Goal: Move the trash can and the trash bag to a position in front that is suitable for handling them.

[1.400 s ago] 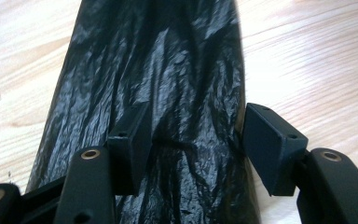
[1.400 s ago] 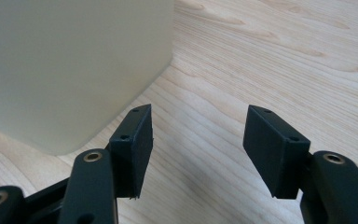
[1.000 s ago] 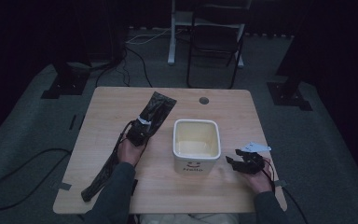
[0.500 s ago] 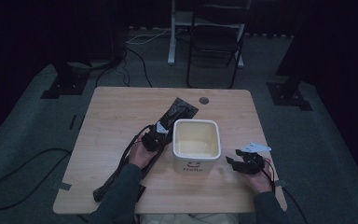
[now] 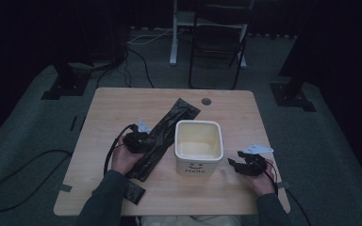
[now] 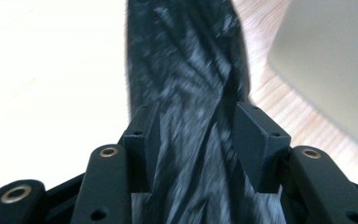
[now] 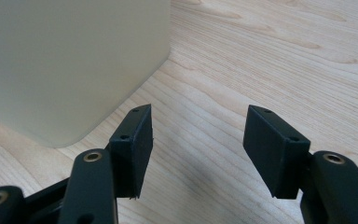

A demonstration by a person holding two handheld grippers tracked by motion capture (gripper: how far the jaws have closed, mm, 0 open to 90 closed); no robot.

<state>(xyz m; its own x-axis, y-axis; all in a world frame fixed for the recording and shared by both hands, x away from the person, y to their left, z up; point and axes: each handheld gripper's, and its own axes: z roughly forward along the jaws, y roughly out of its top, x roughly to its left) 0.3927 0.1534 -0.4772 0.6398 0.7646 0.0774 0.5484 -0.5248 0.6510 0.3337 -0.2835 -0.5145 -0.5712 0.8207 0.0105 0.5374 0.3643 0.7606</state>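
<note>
While the left gripper [image 5: 138, 140] hovers over the black bag [image 5: 167, 134], its fingers [image 6: 142, 140] have just been opening and now stand about half apart. In the left gripper view the crumpled bag runs up between them, and neither pad presses on it; blur hides whether the film brushes a pad. The bag lies on the desk [image 5: 122, 103] as one long strip, slanting from near the small hole at the far edge down to the person's left forearm, its right edge just beside the bin [image 5: 199, 147].

The right gripper [image 5: 248, 164] rests low over the desk to the right of the bin, close to its side but apart from it. Its fingers [image 7: 133, 140] are spread wide with nothing but bare wood between them; in the right gripper view a corner of the bin stands just beyond the left finger without touching it.

Count: two grippers, each with two fingers; one black bag; one white bin, open at the top and standing upright near the middle of the desk, with a printed smile on its near wall; one desk; one chair [image 5: 219, 42] on the floor beyond it.
</note>
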